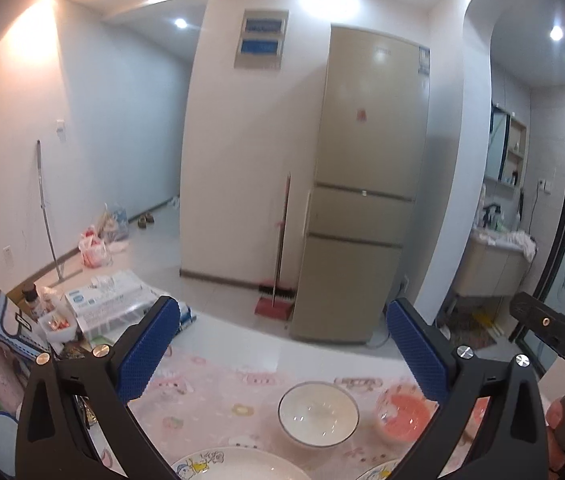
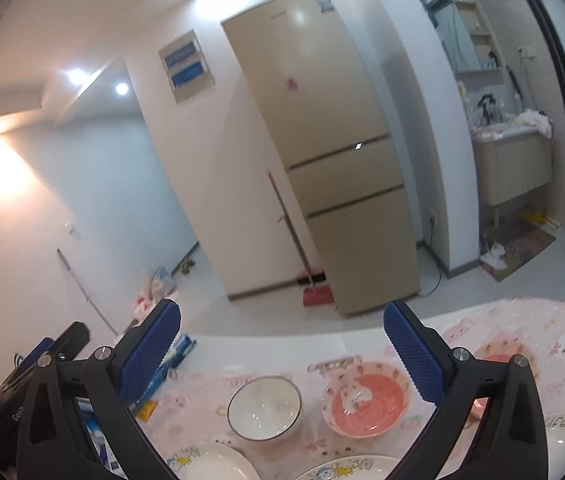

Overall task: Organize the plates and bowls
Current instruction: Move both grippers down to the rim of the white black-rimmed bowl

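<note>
Left gripper and right gripper: both spread wide, empty, above the worktop. White bowl and pink bowl sit side by side, just apart, mid-worktop. Two cartoon-printed plates lie at the near edge.

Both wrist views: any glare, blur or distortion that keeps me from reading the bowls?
Left wrist view: ceiling spots flare at the top, the fridge bows from fisheye, the white bowl and pink bowl are slightly soft but readable. Right wrist view: frame is tilted, a warm wall patch blooms on the left, both bowls show small highlights only; the plates are cut off by the bottom edge.
</note>
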{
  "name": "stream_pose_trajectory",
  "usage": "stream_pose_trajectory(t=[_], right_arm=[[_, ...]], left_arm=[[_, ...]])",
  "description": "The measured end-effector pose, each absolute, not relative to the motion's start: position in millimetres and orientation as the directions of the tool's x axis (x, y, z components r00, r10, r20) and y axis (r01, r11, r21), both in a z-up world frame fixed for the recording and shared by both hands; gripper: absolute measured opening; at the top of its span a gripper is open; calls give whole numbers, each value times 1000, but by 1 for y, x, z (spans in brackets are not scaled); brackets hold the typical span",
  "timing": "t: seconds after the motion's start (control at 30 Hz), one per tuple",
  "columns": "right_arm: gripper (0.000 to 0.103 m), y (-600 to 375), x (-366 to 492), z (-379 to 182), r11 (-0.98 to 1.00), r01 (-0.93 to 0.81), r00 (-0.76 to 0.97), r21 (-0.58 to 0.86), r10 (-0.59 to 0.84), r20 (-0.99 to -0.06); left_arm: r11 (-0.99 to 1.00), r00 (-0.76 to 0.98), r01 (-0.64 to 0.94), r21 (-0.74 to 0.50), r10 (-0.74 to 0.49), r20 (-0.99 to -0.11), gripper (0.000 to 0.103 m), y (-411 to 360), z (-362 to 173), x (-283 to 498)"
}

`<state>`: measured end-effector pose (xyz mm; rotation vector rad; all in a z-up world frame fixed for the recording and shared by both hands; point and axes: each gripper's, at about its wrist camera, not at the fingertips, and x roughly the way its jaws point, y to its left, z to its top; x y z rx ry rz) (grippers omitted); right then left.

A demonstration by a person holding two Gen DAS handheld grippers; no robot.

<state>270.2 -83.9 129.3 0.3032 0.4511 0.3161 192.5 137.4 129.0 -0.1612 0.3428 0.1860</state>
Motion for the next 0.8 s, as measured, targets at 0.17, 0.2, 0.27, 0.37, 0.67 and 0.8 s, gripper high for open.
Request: stream_pose_trajectory(t=[0.17,0.2,0.27,0.37,0.67,0.8], right_arm=[[103,-58,300,98,923,-241,804,299,362,-472],[103,-52,309,88,918,-258,775,300,382,-503],[103,-50,322,72,906,-266,734,328,411,-541],[103,-52,339,44,894,-241,681,377,433,-591],[92,-34,373,-22,876,-212,522,433,476,-707],[83,-21,380,-46,869,-190,455,457,490,-743]], left_arm=[[977,890,-183,-105,120,-440,103,135,106,218],[978,880,-180,-101,115,-461,103,134,103,225],[979,860,-178,-102,104,-499,103,133,93,237],[975,827,-187,-120,90,-555,103,139,76,255],[949,701,-228,-219,4,-713,89,164,15,300],[937,662,-238,-254,-35,-749,77,168,-1,307]])
